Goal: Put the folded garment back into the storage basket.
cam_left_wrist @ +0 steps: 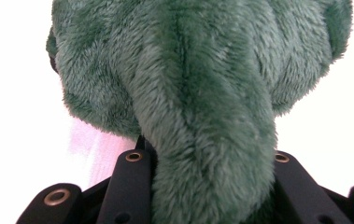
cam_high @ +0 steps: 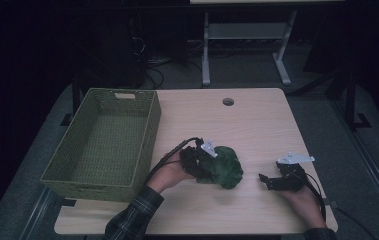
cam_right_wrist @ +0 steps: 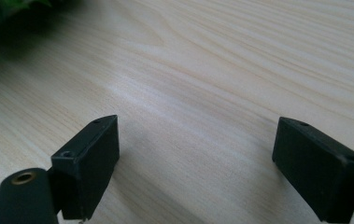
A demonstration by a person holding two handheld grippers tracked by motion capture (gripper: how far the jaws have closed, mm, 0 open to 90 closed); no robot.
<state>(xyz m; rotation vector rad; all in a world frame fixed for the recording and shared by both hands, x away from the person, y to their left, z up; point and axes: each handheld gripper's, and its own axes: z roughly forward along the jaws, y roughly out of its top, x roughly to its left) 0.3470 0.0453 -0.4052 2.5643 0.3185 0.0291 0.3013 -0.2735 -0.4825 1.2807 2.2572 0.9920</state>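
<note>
**A:** So where was the green plush toy [cam_high: 224, 166]?

**B:** On the wooden table [cam_high: 257, 120], front centre, just right of the green woven basket [cam_high: 104, 142]. Left gripper [cam_high: 197, 161] had it from the toy's left side.

**A:** Real grip or just contact?

**B:** Real grip. In the left gripper view a thick fold of plush [cam_left_wrist: 202, 140] ran down between the two black jaws, which were pinched onto it about half closed. Soft fur, so grabbing a fold was the sensible hold.

**A:** Why that side?

**B:** My guess: basket sat open on that side, so the toy was likely headed there.

**A:** Right gripper [cam_high: 266, 181]?

**B:** Parked low over bare table, well apart from the toy. Jaws spread wide, nothing between them, touching nothing. Looked like it was kept out of the way.
</note>
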